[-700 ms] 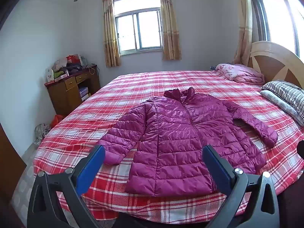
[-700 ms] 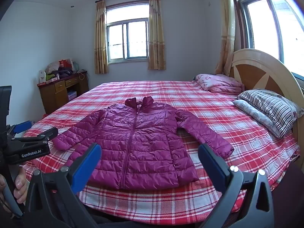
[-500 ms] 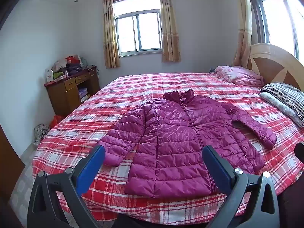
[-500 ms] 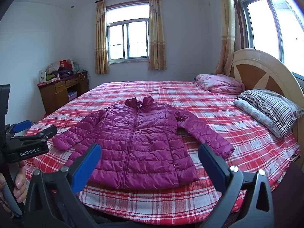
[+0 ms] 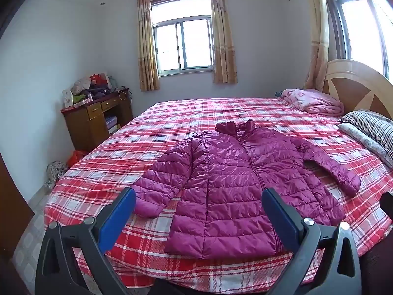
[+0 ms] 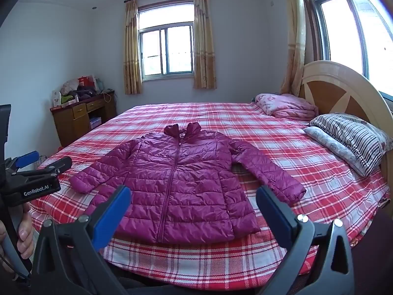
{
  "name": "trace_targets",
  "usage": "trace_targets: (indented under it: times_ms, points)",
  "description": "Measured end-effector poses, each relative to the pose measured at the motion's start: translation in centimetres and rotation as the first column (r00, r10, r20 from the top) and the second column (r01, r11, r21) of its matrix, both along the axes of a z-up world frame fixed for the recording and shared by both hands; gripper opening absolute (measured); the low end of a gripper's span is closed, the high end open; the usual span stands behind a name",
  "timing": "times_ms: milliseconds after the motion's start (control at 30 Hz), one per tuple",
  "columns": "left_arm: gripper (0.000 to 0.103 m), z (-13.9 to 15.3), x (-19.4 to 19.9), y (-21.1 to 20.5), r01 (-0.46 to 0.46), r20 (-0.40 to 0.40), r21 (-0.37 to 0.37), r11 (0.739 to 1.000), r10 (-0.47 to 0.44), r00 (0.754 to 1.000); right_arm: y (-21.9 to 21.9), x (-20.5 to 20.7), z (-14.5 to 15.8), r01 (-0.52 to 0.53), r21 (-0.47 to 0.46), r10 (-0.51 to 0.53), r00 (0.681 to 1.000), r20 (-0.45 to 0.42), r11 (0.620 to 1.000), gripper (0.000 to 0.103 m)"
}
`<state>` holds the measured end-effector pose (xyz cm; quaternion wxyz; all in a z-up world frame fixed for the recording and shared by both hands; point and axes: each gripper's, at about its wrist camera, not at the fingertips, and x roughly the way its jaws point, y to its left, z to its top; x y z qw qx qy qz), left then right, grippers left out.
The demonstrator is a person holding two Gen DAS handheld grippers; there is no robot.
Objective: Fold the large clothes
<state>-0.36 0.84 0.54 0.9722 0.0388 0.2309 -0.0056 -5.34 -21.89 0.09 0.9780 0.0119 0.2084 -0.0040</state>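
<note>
A magenta quilted puffer jacket (image 5: 240, 184) (image 6: 181, 182) lies flat and zipped on the red plaid bed (image 5: 172, 123) (image 6: 307, 172), collar away from me, both sleeves spread out to the sides. My left gripper (image 5: 197, 196) hovers in front of the jacket's hem, open, with nothing between its blue pads. My right gripper (image 6: 192, 194) also stands open and empty short of the hem. In the right wrist view the left gripper (image 6: 36, 162) shows at the left edge, held by a hand (image 6: 23, 238).
A wooden headboard (image 6: 343, 93), striped pillows (image 6: 353, 137) and a folded pink blanket (image 6: 285, 105) lie at the bed's right end. A wooden desk (image 5: 95, 120) piled with things stands by the left wall. Bags (image 5: 56, 169) sit on the floor near it.
The left wrist view has tilted slightly, so the jacket sits a little lower in it. The right gripper has barely moved. Both stay wide apart.
</note>
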Motion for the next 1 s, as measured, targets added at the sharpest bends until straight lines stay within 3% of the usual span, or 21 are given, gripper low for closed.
trace_targets:
  times_ms: [1000]
  points:
    - [0.102, 0.04, 0.19, 0.46, -0.026, 0.016, -0.007, 1.0, 0.026, 1.0, 0.57, 0.16, -0.65, -0.013, 0.002, 0.013, 1.0, -0.018, 1.0, 0.103]
